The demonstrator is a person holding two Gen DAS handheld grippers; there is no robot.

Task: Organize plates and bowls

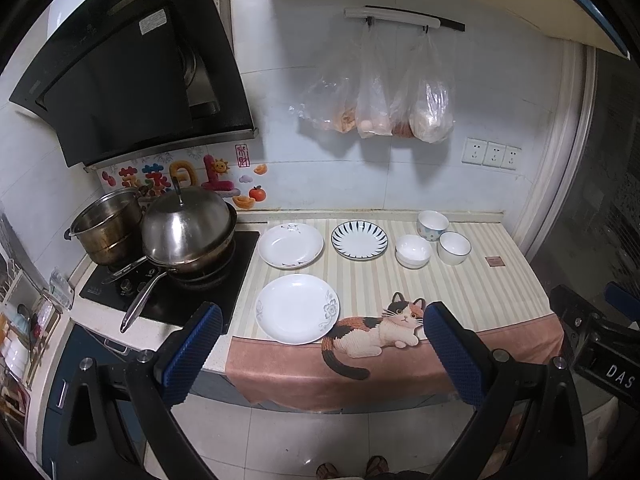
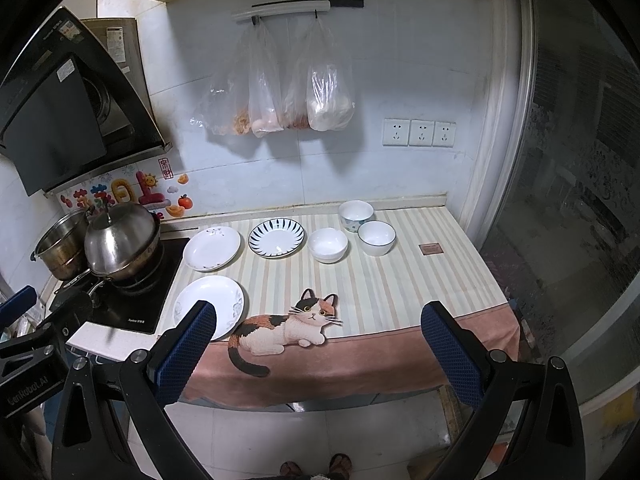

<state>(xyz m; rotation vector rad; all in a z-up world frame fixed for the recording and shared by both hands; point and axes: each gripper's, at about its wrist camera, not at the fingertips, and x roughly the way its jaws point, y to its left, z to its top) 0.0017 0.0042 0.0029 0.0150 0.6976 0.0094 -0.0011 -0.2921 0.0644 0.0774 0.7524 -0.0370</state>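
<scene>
Nearest, both claws hang over the pale tiled floor in front of the table, each spread wide and holding nothing: the left claw (image 1: pixel 322 320) and the right claw (image 2: pixel 318 320) have black frames and blue, dimpled rubber pads (image 2: pixel 450 354). Two sandalled feet (image 2: pixel 316 466) show at the bottom edge.

The table (image 1: pixel 248 356) carries a cloth (image 2: pixel 400 284) with cream and pale green stripes, a pink hem hanging over the front edge, and a printed calico cat (image 2: pixel 284 328).

Three plates lie on the cloth, all round, glossy and shallow. A white plate with grey flower sprigs (image 1: pixel 297 308) sits nearest, at the left. Behind it is a second white plate (image 1: pixel 290 245), and just beside that a blue-rayed plate (image 1: pixel 359 239).

Three bowls stand close together to the right: a plain white bowl (image 1: pixel 413 250), a dark-rimmed bowl (image 1: pixel 454 247) and, furthest back, a dotted bowl (image 1: pixel 433 224).

At the left a black hob (image 1: pixel 168 284) holds a steel pan with a domed lid (image 1: pixel 186 232) and a steel pot (image 1: pixel 106 228), under a black hood (image 1: pixel 120 72). On the white tiled wall hang clear plastic bags (image 2: pixel 276 96) from a rail; three sockets (image 2: pixel 419 133) sit to the right.
</scene>
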